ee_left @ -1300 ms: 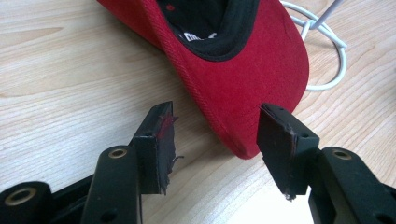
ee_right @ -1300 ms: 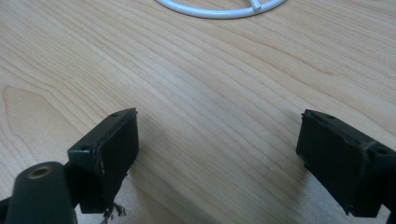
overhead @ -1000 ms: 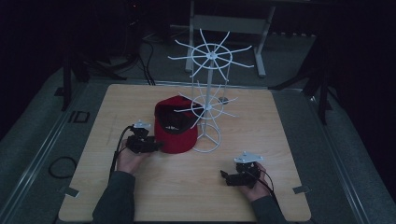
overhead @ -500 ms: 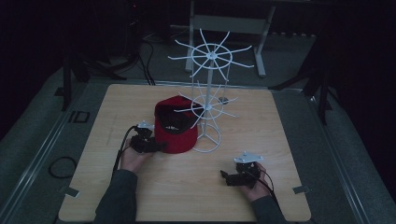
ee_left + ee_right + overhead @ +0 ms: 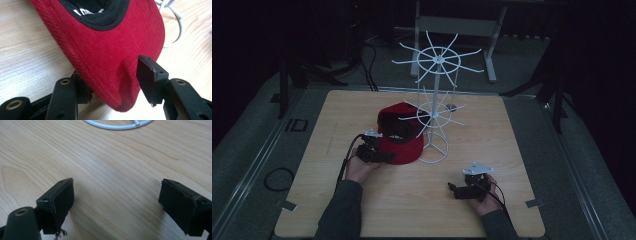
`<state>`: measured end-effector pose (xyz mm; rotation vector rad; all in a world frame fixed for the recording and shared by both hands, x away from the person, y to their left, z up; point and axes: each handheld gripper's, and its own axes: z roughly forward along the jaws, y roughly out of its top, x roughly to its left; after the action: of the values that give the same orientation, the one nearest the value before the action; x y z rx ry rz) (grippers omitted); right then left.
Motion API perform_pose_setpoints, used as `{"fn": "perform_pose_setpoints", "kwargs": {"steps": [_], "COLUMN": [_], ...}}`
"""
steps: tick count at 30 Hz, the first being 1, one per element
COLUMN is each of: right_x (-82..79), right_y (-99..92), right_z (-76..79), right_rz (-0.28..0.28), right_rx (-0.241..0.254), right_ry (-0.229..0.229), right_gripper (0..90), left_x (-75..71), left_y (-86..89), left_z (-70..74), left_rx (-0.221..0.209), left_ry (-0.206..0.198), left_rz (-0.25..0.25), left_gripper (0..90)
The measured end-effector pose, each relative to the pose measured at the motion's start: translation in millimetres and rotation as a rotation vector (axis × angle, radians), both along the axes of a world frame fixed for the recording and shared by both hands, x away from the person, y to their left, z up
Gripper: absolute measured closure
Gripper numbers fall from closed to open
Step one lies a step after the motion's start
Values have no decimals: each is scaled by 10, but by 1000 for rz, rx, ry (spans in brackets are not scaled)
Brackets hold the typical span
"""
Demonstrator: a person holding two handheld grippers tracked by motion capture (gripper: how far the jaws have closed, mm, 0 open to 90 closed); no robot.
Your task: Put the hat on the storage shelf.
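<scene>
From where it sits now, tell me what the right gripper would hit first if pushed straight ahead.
Probably the ring base of the white wire stand. The right gripper has open jaws with bare wooden table between them, and the ring lies straight ahead, though depth is hard to judge.

A pale square wooden table stands on a grey carpeted floor. Behind it, a grey metal-framed bench sits in a dark, dimly lit room.

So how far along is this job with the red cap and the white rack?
Early on. The red cap lies on the table beside the white rack, none hung. The left gripper straddles the brim, jaws just closing, grip not firm. The right gripper rests open. Lifting and hanging remain.
</scene>
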<state>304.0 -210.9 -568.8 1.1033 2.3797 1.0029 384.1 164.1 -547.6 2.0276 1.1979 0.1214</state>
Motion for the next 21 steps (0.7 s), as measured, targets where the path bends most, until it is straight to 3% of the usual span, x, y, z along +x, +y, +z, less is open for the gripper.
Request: {"fn": "perform_pose_setpoints", "kwargs": {"steps": [14,15,21], "right_x": [0,0,-1], "right_y": [0,0,0], "right_z": [0,0,0], "right_rz": [0,0,-1], "right_rx": [0,0,0], "right_ry": [0,0,1], "right_gripper": [128,128,128], "left_x": [59,71,97], "left_y": [-18,-21,-30], "left_z": [-51,-61,-94], "left_rx": [-9,-29,-40], "left_ry": [12,23,59], "left_rz": [-22,-32,-62], "left_gripper": [526,526,562]}}
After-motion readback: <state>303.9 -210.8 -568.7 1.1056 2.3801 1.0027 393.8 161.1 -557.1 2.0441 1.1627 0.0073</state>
